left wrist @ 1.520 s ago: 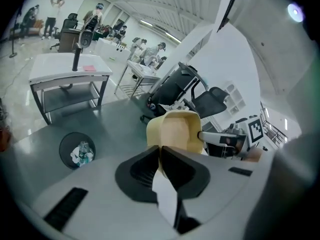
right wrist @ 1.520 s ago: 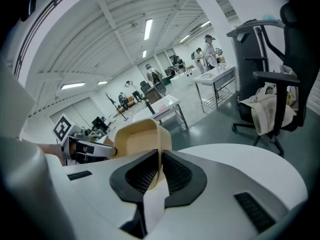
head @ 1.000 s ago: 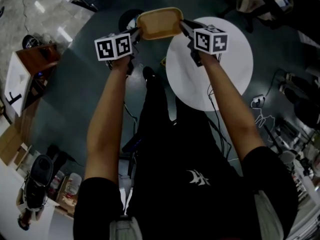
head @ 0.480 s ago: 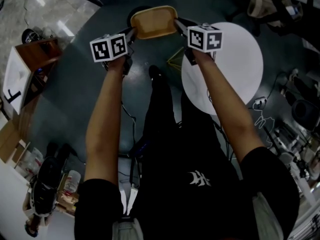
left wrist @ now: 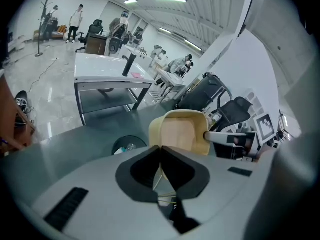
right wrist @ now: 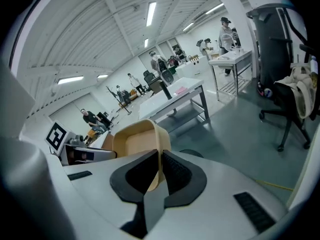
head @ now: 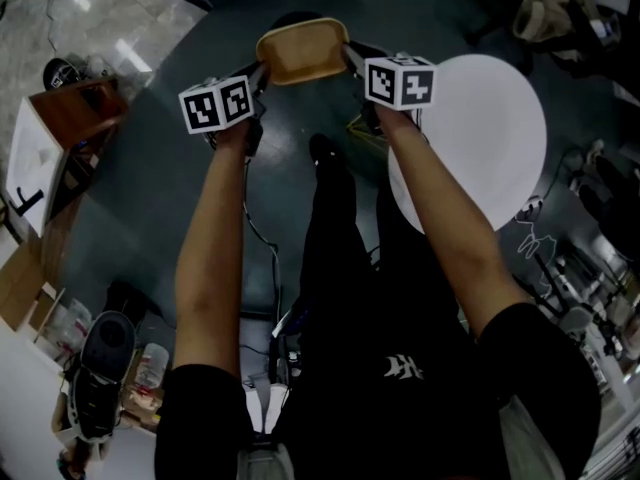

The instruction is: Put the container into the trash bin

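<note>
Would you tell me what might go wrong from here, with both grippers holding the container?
1. The left gripper and right gripper each pinch only a thin rim of the container, at opposite ends; one slip and it may tip or drop short of the bin.
2. The bin looks small beside the container, which hides most of it in the head view, so a release could miss.

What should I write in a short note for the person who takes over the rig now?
Left gripper: shut on one rim of the container.
Right gripper: shut on the opposite rim.
The container is held in the air between them, open side up.
Trash bin: on the floor, below and ahead.
Done: container picked up.
Left: bring it over the bin, open both grippers.
</note>
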